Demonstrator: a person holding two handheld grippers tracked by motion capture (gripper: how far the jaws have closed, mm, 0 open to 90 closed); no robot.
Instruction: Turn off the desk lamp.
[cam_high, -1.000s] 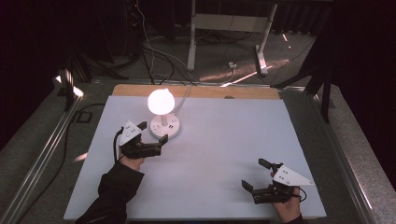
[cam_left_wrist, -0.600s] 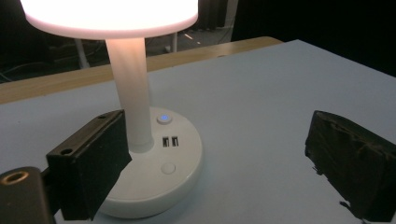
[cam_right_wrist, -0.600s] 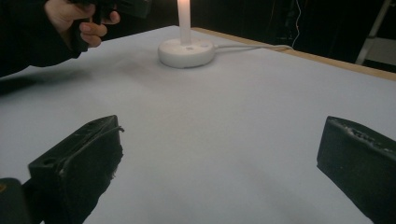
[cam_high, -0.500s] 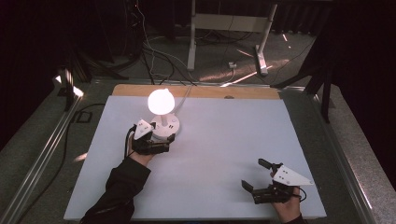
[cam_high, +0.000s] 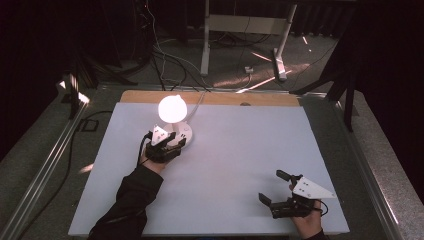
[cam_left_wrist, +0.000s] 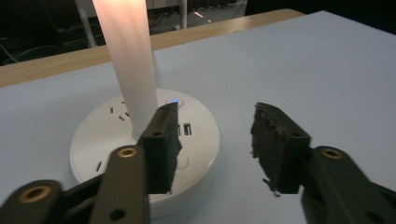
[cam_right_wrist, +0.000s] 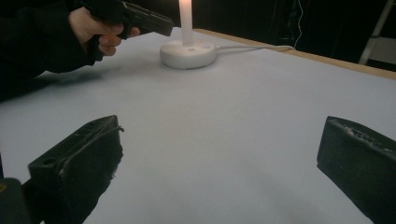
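- Table (cam_high: 235, 165): a pale blue-white sheet covering the work surface, with a wooden strip along its far edge.
- Lamp (cam_high: 172, 109): lit, standing upright at the far left of the table; its glowing globe sits on a white stem (cam_left_wrist: 128, 60) that rises from a round white base (cam_left_wrist: 93, 144) carrying sockets and a small blue light.
- Right gripper (cam_high: 276, 191): resting at the near right corner, well apart from the lamp; jaws wide apart, with bare table between them.
- Left gripper (cam_left_wrist: 212, 140): just in front of the lamp base; its jaws have just been closing and stand partly open, one over the base beside the stem, holding nothing.
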